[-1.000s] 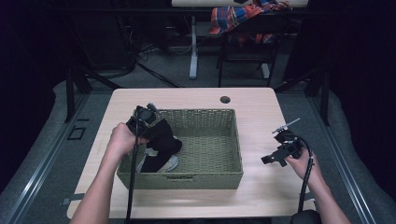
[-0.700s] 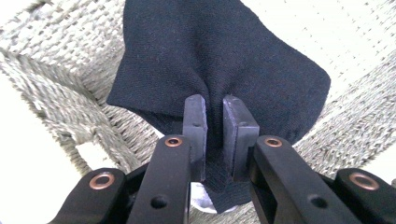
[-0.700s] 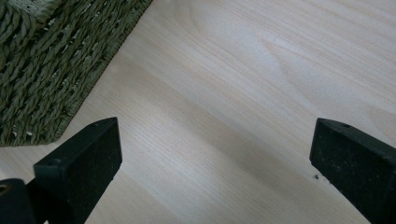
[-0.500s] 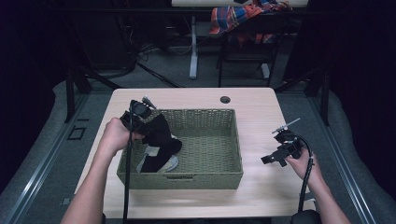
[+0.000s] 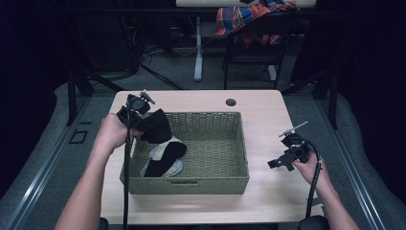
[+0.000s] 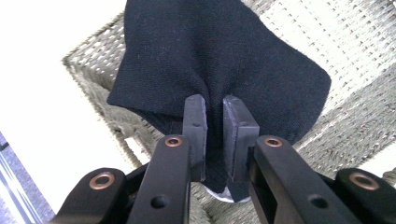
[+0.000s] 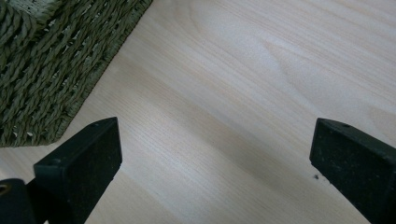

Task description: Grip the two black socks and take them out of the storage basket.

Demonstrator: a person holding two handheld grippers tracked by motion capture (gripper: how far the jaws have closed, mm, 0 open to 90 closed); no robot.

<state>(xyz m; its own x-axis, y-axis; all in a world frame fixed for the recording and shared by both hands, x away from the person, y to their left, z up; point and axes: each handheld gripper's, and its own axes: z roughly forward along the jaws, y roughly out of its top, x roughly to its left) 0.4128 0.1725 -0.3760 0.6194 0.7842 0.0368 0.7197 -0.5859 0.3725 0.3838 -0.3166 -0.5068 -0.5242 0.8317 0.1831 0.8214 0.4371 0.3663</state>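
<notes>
High view with both gripper views. The left gripper (image 5: 139, 115), at the left of the frame, is holding a black sock (image 5: 157, 125) above the upper left corner of a woven basket (image 5: 239, 143); in the left gripper view its jaws are standing narrow, pinching a fold of the knit between the two pads (image 6: 194, 123). The cloth is bunching at the pinch and fanning out beyond it, so the sock is judged to be light, soft and limp, with no stiffness of its own. A thing of this kind is likely taking a hold anywhere along a gathered fold or an edge. Its matt knit is giving the pads friction, though a shallow pinch could be slipping off under a quick swing.

The basket, olive green and rectangular, is sitting at the middle of the pale wooden bench (image 5: 268, 115). Inside, at its lower left part, more socks (image 5: 163, 158) are lying in a loose heap, dark ones overlapping pale ones; their exact number cannot be told. The right half of the basket floor is showing bare weave.

The right gripper (image 5: 285, 160), at the lower right of the frame, is hovering over the bench, apart from the basket. In the right gripper view its jaws are spread wide with only wood grain between them, and a corner of the basket (image 7: 42, 65) is showing at the upper left.
</notes>
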